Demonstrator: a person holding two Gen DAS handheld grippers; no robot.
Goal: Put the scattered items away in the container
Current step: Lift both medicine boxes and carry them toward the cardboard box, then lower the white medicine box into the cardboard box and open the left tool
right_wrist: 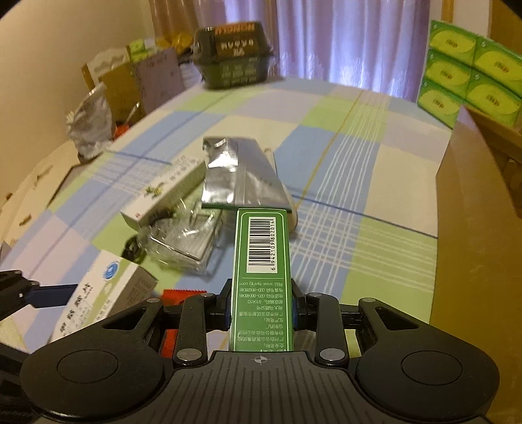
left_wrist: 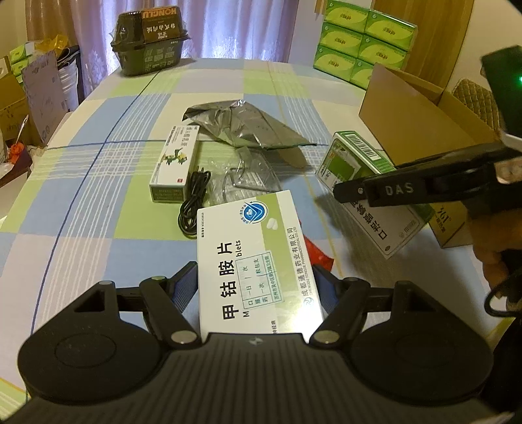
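Checked tablecloth (left_wrist: 98, 202), lilac curtains (left_wrist: 228, 29) | left tongs (left_wrist: 256, 283) pinching white box (left_wrist: 257, 261) | right tongs (right_wrist: 261, 306) pinching green box (right_wrist: 261, 277)

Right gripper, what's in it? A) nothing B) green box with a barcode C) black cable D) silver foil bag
B: in the right wrist view the right gripper is shut on the green box, barcode facing up; the black cable and silver foil bag lie on the table.
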